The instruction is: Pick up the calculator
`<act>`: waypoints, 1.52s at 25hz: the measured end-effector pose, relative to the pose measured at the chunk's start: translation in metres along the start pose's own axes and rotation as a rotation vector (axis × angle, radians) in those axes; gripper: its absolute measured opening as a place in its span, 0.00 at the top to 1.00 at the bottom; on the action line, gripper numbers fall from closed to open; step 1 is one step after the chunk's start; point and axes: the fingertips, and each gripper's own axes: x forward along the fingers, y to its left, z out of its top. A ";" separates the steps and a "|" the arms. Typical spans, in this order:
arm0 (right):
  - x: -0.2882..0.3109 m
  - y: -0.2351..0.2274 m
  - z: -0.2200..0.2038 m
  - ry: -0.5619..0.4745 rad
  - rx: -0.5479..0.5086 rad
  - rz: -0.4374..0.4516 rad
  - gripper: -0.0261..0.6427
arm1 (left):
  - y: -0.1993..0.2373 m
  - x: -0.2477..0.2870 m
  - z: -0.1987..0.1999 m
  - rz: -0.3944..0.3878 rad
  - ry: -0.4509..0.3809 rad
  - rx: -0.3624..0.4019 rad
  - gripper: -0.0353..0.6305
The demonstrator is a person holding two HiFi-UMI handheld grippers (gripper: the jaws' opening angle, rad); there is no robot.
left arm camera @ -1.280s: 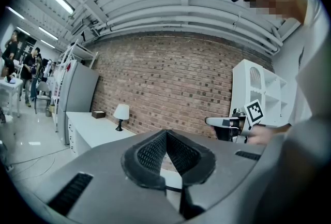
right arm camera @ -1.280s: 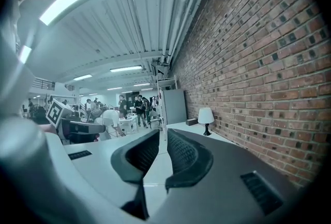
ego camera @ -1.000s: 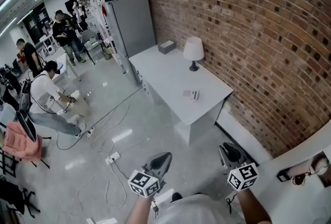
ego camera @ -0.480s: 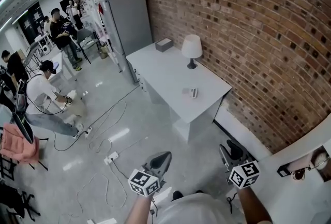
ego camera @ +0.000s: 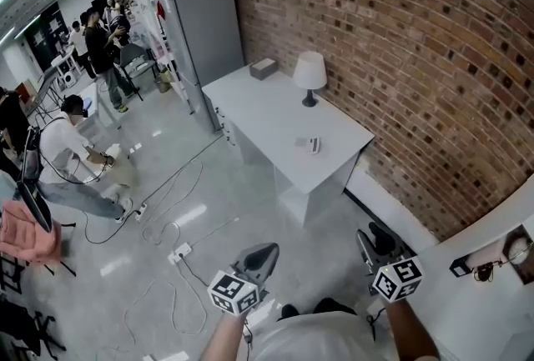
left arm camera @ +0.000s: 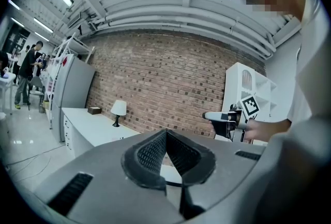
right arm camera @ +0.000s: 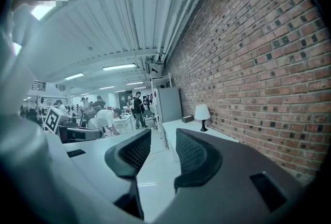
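Calculator (ego camera: 314, 144), small pale slab: near end of white tabletop (ego camera: 259, 113), well ahead of both tools across floor (ego camera: 209, 209). Left tool (ego camera: 260, 255) pressed together; right tool (ego camera: 373, 241), jaws just opened, empty, seemingly nearer.

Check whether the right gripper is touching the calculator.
Apart. Head view: floor separates the calculator on the table from the right gripper, whose jaws have just been opening, nothing between them.

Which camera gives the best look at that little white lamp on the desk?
The head view: the lamp stands whole on the white desk, seen from above. Both gripper views show it too, only small and far off.
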 end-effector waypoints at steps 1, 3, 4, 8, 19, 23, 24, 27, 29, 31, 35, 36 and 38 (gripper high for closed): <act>-0.001 0.002 0.000 0.000 0.000 -0.002 0.72 | 0.001 -0.002 0.000 -0.001 0.001 0.000 0.93; -0.001 0.005 -0.002 0.003 -0.002 -0.004 0.72 | 0.003 -0.005 -0.001 0.000 0.000 -0.002 0.93; -0.001 0.005 -0.004 0.006 -0.002 -0.005 0.72 | 0.004 -0.006 -0.002 0.001 0.000 -0.004 0.93; 0.007 0.002 -0.010 0.018 -0.001 -0.003 0.72 | 0.012 0.000 -0.004 0.004 0.002 -0.011 0.93; 0.069 -0.044 -0.012 0.043 0.021 0.028 0.72 | 0.047 0.057 0.004 0.033 0.019 -0.018 0.93; 0.103 -0.068 -0.010 0.058 0.028 0.046 0.72 | 0.065 0.090 0.011 0.036 0.027 -0.008 0.93; 0.113 -0.076 -0.010 0.062 0.030 0.051 0.72 | 0.071 0.099 0.013 0.036 0.027 -0.005 0.93; 0.141 -0.100 -0.009 0.073 0.038 0.063 0.72 | 0.085 0.127 0.017 0.043 0.033 -0.007 0.93; 0.159 -0.115 -0.008 0.080 0.043 0.075 0.72 | 0.095 0.145 0.017 0.052 0.041 -0.013 0.93; 0.177 -0.129 -0.007 0.087 0.048 0.089 0.72 | 0.104 0.165 0.018 0.061 0.049 -0.016 0.93; 0.206 -0.159 -0.006 0.102 0.060 0.113 0.72 | 0.119 0.200 0.025 0.083 0.059 -0.017 0.93; 0.212 -0.166 -0.005 0.103 0.063 0.117 0.72 | 0.121 0.208 0.027 0.086 0.058 -0.016 0.93; 0.224 -0.181 -0.005 0.105 0.069 0.125 0.72 | 0.125 0.224 0.031 0.092 0.057 -0.010 0.93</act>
